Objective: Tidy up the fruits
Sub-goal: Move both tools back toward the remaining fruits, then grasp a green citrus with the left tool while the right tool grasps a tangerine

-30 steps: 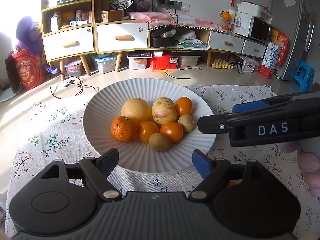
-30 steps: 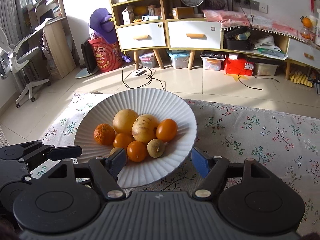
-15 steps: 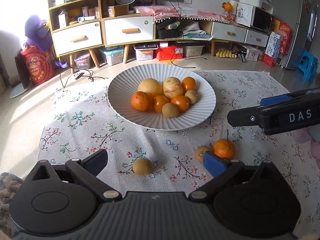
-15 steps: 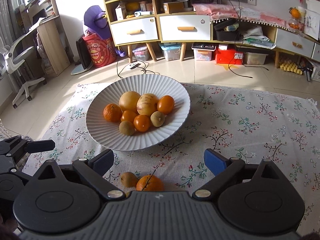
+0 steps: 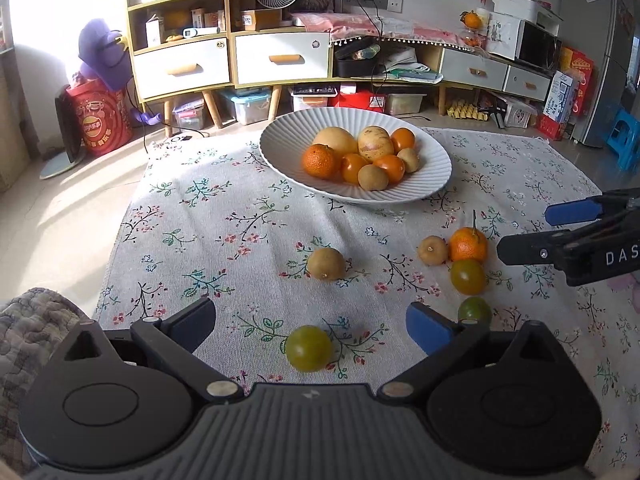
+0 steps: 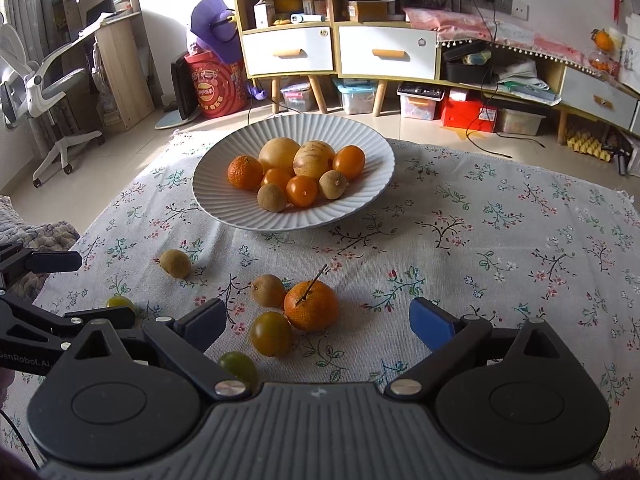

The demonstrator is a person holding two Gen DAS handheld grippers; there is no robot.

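A white ribbed bowl (image 5: 280, 152) (image 6: 216, 200) holds several fruits at the far side of the flowered cloth. Loose on the cloth lie a stemmed mandarin (image 5: 468, 245) (image 6: 311, 306), brown fruits (image 5: 325, 264) (image 6: 175, 263) and greenish tomatoes (image 5: 308, 348) (image 6: 271, 334). My left gripper (image 5: 310, 320) is open above the cloth, with one greenish tomato lying between and below its fingers, untouched. My right gripper (image 6: 318, 316) is open over the mandarin and its neighbours, gripping nothing. Each gripper also shows at the edge of the other's view.
The cloth (image 5: 224, 232) covers a low table whose edges fall away to the tiled floor. A quilted fabric (image 5: 28, 320) lies at the near left. Shelves, drawers and storage boxes line the far wall. An office chair (image 6: 40, 80) stands at the far left.
Both grippers have drawn back from the bowl toward the near side of the cloth, and their jaws have spread wider. The loose fruits have come into view.
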